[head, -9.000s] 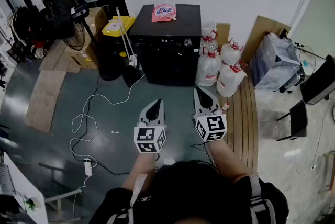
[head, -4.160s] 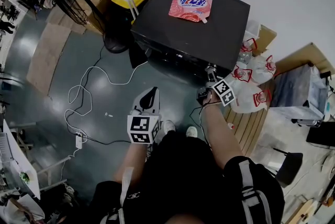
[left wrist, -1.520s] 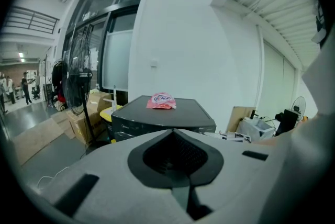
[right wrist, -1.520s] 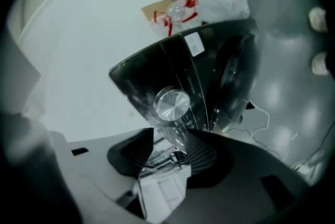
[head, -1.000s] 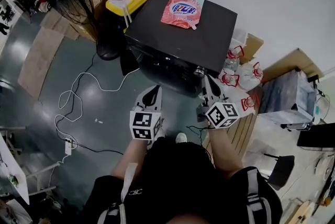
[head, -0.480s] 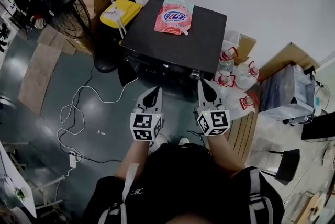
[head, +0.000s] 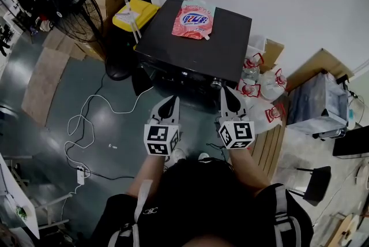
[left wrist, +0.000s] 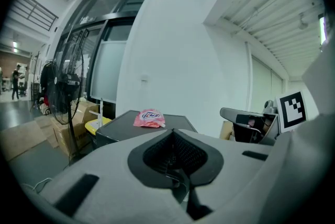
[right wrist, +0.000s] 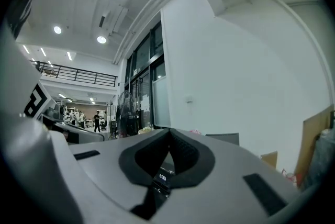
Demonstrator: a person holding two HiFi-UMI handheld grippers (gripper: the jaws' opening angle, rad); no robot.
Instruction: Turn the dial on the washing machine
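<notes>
The black washing machine (head: 199,44) stands against the wall, with its silver dial (head: 216,83) at the right end of the front panel. My right gripper (head: 226,93) is shut and empty, its tip just below and right of the dial and apart from it. My left gripper (head: 170,101) is also shut on nothing and hangs in front of the machine's door. In the left gripper view, the left gripper (left wrist: 172,135) points at the machine's top (left wrist: 125,126). In the right gripper view, the right gripper (right wrist: 168,137) hides most of the panel.
A pink detergent pouch (head: 196,12) lies on the machine's lid. White tied bags (head: 262,90) stand right of the machine, a yellow bin (head: 134,14) and a fan (head: 63,6) to its left. A white cable (head: 86,119) loops over the floor. Wooden boards (head: 268,145) lie at the right.
My right gripper has rolled from a tilt to upright and come a little away from the dial. The left gripper has stayed where it was.
</notes>
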